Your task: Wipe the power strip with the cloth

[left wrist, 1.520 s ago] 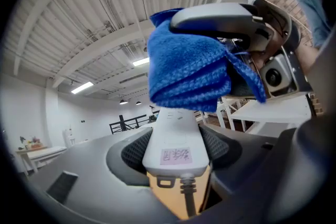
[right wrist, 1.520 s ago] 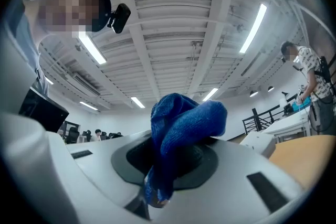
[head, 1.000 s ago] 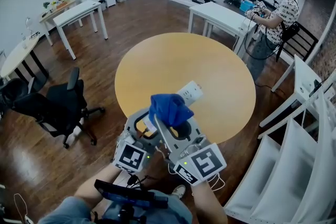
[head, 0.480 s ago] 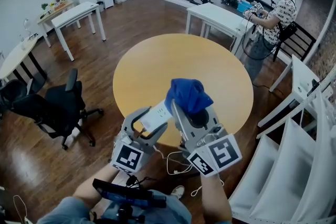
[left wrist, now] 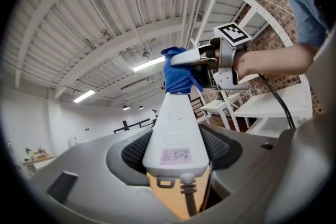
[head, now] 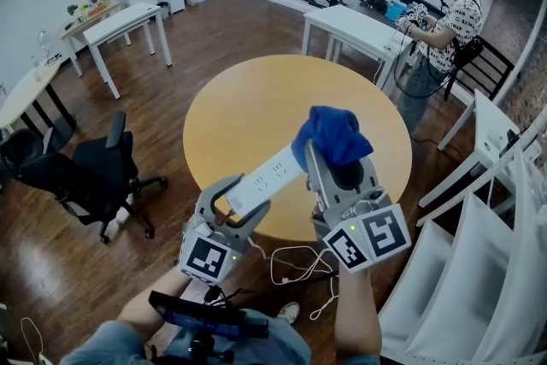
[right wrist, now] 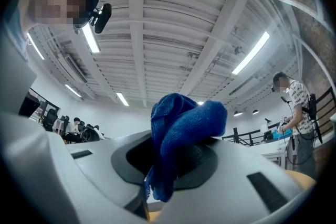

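Note:
My left gripper [head: 242, 203] is shut on the cord end of a white power strip [head: 267, 177], which sticks up and to the right over the round wooden table [head: 256, 107]. In the left gripper view the power strip [left wrist: 176, 134] runs away from the jaws to the blue cloth [left wrist: 179, 77]. My right gripper [head: 339, 162] is shut on that bunched blue cloth [head: 332, 135], pressed at the strip's far end. In the right gripper view the cloth [right wrist: 181, 136] bulges out between the jaws. The strip's white cable [head: 299, 265] dangles below.
A black office chair [head: 90, 175] stands left of the table. White desks [head: 359, 26] stand behind it, where a person [head: 444, 30] is standing. White shelving [head: 479, 252] lies to the right, another white table [head: 124, 21] at the far left.
The right gripper with the cloth has slid up and to the right along the strip, from near the left gripper to the strip's far end. The strip now shows almost whole.

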`<state>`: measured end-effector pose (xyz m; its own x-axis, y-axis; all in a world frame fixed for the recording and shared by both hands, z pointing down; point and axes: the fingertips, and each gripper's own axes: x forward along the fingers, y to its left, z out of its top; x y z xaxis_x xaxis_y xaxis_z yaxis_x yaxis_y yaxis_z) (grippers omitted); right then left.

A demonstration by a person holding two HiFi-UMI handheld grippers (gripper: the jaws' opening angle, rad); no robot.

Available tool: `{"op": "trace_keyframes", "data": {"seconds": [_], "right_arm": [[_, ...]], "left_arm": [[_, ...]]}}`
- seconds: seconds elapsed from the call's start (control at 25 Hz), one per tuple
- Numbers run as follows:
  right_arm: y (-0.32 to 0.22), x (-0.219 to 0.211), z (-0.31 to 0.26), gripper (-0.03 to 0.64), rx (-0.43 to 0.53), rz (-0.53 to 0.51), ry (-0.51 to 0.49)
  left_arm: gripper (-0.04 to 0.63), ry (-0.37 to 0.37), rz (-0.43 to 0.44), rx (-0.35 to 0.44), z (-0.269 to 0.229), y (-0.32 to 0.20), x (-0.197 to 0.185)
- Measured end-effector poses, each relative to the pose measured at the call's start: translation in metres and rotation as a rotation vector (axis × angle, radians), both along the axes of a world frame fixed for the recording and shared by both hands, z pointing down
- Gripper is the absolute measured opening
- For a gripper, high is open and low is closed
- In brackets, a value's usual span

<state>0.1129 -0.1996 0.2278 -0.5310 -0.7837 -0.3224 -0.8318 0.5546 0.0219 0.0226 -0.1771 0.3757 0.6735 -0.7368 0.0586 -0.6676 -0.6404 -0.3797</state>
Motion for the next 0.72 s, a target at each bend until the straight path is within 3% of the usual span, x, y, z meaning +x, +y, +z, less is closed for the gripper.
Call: {"op": "trace_keyframes", "data": {"seconds": [0.32,0.72], "right_arm": [[-0.008,0.015,-0.019,0.075,0.040,0.054,0.004],[-0.001,-0.002,-0.011,0.075,0.032,0.015,0.020]], "left_arm": [[0.291,-0.009,0.004,0.002,-0.001,0.001,0.000],[0.291,0.004,-0.003,-0.002,-0.003,0.000,0.000]]}}
